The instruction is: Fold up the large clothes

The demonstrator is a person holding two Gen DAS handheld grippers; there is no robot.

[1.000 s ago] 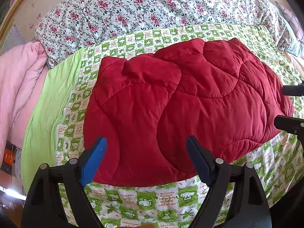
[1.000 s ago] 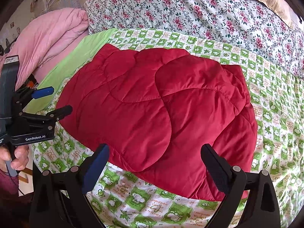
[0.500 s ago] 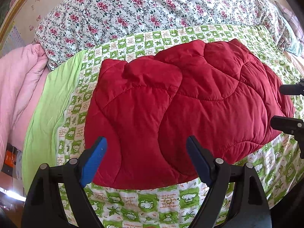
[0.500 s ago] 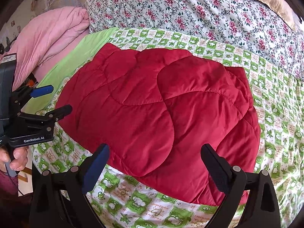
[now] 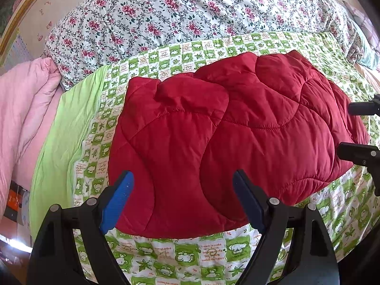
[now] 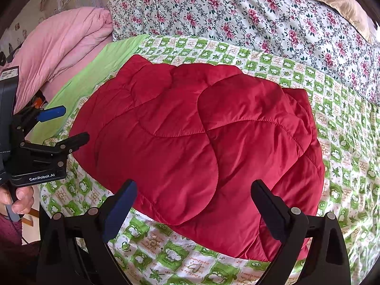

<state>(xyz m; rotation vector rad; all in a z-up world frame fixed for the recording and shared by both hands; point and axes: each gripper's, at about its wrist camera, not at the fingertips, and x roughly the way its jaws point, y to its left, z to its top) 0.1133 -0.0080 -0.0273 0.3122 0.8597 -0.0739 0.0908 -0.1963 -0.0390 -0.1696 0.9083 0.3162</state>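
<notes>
A red quilted padded garment (image 5: 228,137) lies folded into a compact bundle on the green-and-white patterned bedspread (image 5: 190,256); it also shows in the right wrist view (image 6: 197,147). My left gripper (image 5: 182,190) is open and empty, held above the garment's near edge. My right gripper (image 6: 193,199) is open and empty, above the garment's near right part. The left gripper also shows at the left of the right wrist view (image 6: 64,125). The right gripper's fingertips (image 5: 358,109) show at the right edge of the left wrist view.
A floral duvet (image 5: 190,19) is heaped along the far side of the bed. A pink quilt (image 6: 64,45) is piled at the left, beside a plain light-green sheet (image 5: 64,130). The bed's near edge lies just below both grippers.
Both grippers have drawn back slightly from the garment, so it sits a little farther away in both views. The garment has not moved, and both grippers stay open.
</notes>
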